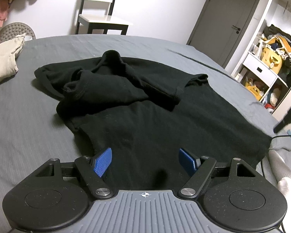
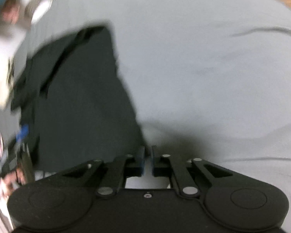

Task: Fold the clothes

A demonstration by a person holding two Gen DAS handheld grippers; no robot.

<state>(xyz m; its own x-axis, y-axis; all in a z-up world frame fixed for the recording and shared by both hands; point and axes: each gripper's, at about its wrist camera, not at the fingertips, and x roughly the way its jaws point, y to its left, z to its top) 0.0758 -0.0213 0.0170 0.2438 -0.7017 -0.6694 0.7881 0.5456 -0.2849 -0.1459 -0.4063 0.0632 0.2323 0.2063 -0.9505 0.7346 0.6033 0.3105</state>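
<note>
Black shirt point(image 1: 145, 101): you have it lying on the grey bed point(image 1: 29, 116), lower part spread flat, sleeves and collar end bunched in a heap at the far side.
Your left claw point(image 1: 145, 162): released, blue pads point(image 1: 103, 161) spread wide, hovering just over the shirt's near edge with nothing between them.
Your right claw point(image 2: 147, 160): pads drawn nearly together with a thin gap; the view is blurred, so you cannot tell whether cloth is caught. It sits at the shirt's point(image 2: 83, 97) right edge.
Beige garment point(image 1: 2, 64): folded, at the bed's far left, well apart from the shirt.
Chair point(image 1: 102, 19): beyond the bed, against the wall.
</note>
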